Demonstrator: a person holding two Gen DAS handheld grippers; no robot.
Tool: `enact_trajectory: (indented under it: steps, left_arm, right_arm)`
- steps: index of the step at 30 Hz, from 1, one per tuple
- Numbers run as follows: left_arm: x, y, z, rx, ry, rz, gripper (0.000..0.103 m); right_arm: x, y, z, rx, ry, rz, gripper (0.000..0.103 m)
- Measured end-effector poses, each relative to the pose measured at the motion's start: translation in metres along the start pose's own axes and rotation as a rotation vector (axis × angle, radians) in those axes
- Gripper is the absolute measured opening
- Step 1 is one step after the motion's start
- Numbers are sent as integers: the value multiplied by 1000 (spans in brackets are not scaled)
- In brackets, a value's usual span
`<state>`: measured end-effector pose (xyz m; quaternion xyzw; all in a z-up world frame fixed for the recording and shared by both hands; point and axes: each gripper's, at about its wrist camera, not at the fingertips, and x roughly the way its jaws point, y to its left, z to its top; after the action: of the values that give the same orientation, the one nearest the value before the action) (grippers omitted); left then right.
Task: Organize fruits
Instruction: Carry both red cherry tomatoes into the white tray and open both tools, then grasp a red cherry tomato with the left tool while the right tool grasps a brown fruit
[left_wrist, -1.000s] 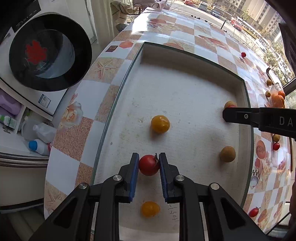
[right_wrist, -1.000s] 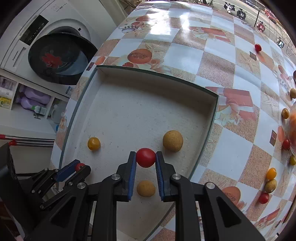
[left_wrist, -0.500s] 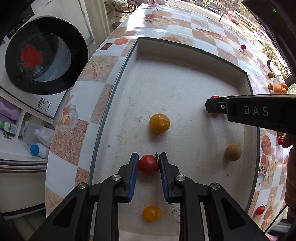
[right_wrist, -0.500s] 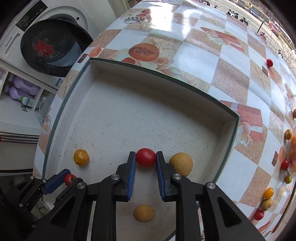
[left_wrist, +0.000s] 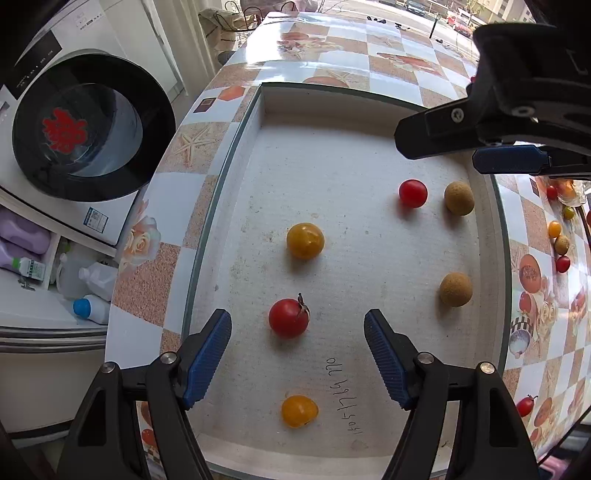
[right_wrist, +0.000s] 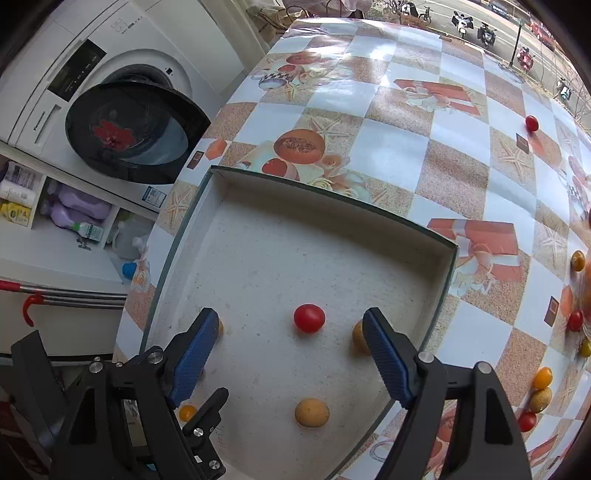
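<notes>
- White tray (left_wrist: 491, 236) sits on a glossy checked tablecloth (right_wrist: 399, 155); a washing machine (right_wrist: 122, 110) stands beside the table
- Left gripper (left_wrist: 297, 354), jaws just spread, is apart from the stemmed red tomato (left_wrist: 289, 318) on the tray floor
- Right gripper (right_wrist: 290, 354) likewise just opened, its red tomato (right_wrist: 309, 318) lying free between them

1. A shallow white foam tray (left_wrist: 236, 155) lies on the checkered-cloth table (left_wrist: 155, 229), at its edge nearest the white front-loading washing machine (left_wrist: 74, 122).
2. Six fruits lie apart in the tray: a stemmed red tomato (left_wrist: 289, 318) near its front.
3. A round yellow tomato (left_wrist: 305, 240) lies behind the stemmed one, a small yellow tomato (left_wrist: 299, 410) before it.
4. A smooth red tomato (left_wrist: 413, 192) and two brown round longans (left_wrist: 458, 198) (left_wrist: 455, 289) lie by the tray's right wall.
</notes>
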<state>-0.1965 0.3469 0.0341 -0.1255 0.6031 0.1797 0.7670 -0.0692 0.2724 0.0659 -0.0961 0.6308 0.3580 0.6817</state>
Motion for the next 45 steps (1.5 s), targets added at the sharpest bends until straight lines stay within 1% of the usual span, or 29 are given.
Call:
enact_trajectory:
  steps: [2, 5, 13, 16, 21, 23, 29, 35, 36, 38, 39, 41, 44, 45]
  left_arm:
    - [-5, -6, -1, 19, -5, 4, 75]
    - [-13, -18, -2, 51, -18, 8, 75]
    - [-27, -57, -3, 127, -37, -14, 75]
    - [-29, -74, -4, 163, -38, -25, 75]
    - [-34, -102, -9, 211, -42, -48, 75]
    - [-37, -114, -13, 226, -45, -56, 75]
    - [-41, -137, -17, 250, -50, -76, 75]
    - [-42, -155, -28, 261, -43, -101, 75]
    - [-43, -157, -31, 263, -40, -107, 75]
    - [-43, -163, -38, 269, -30, -118, 75]
    - [-42, -167, -43, 273, -23, -124, 75]
    - [-40, -173, -53, 283, -3, -136, 75]
    - [-35, -184, -70, 307, 33, -151, 75]
    - [-34, -188, -75, 316, 44, -158, 75]
  right_arm:
    - [-11, -6, -4, 27, -19, -1, 85]
    - [-26, -23, -14, 62, -38, -25, 85]
    - [-51, -85, -52, 179, -38, -95, 85]
    - [-57, -108, -69, 215, -37, -145, 85]
    - [-58, -149, -94, 271, -29, -280, 85]
    - [-55, -166, -102, 305, -24, -307, 85]
    - [-52, -199, -110, 358, -35, -324, 85]
    - [-54, -206, -104, 331, -55, -323, 85]
    - [-55, -206, -104, 323, -58, -323, 83]
    - [-53, -205, -100, 307, -56, -323, 71]
    - [-52, -205, -99, 301, -54, -320, 68]
    - [-48, -203, -93, 293, -46, -313, 57]
    - [-44, -204, -94, 282, -40, -309, 50]
    - [-43, -205, -94, 280, -38, -307, 49]
